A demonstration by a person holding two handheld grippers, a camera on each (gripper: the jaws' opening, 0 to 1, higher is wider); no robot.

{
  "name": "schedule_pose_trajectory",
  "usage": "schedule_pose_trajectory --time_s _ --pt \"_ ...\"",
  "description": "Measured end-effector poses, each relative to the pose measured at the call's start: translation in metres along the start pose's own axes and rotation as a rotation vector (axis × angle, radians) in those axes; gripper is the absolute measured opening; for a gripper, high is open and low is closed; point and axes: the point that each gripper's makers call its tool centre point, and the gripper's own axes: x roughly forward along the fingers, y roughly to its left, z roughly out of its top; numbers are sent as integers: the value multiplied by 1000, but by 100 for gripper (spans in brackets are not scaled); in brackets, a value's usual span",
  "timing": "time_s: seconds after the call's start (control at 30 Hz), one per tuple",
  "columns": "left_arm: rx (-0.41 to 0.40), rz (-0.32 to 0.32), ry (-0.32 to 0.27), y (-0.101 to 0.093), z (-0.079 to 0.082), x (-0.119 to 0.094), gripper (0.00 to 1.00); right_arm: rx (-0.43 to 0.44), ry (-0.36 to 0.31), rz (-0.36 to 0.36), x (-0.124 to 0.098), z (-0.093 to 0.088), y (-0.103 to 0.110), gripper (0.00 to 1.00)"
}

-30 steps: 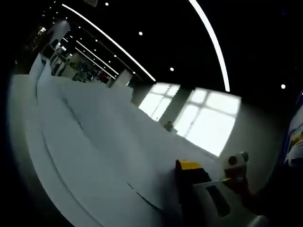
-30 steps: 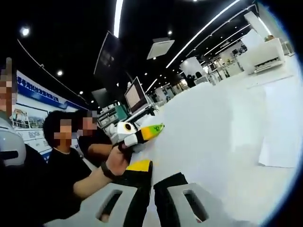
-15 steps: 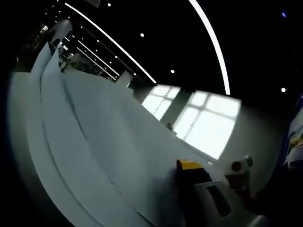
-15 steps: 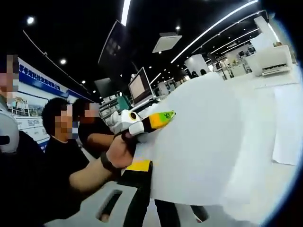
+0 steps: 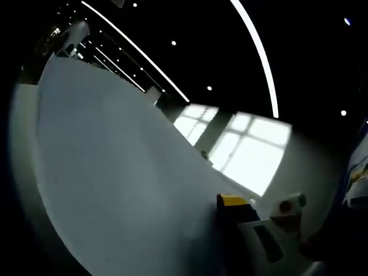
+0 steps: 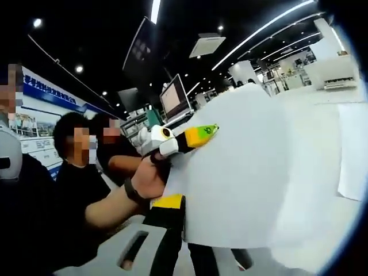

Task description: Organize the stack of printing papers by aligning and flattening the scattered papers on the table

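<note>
Ceiling strip lights run over a white desk (image 6: 322, 115) where the sheet of paper (image 6: 241, 172) is lifted clear of the surface, bowing up between the two grippers. The right gripper (image 6: 184, 247) has its fingers pinching the sheet's near edge. The left gripper (image 6: 187, 138), in a person's hand (image 6: 146, 178), meets the far-left edge, though I cannot tell whether its fingers are closed; another sheet (image 6: 353, 149) lies flat well to the right.

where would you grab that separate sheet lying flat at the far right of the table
Judging by its pose, grip the loose sheet at its near edge, sliding one jaw under from the side: it lies flat on the table, so only the edges offer purchase.
</note>
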Motion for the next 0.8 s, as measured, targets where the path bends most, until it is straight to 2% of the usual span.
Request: schedule_pose_trajectory --time_s 0.23,0.8 --pt "7 4 3 1 0 0 31 4 -21 -31 1 1 -2 0" --pt "40 14 2 6 2 -2 21 1 -18 -23 3 0 1 0"
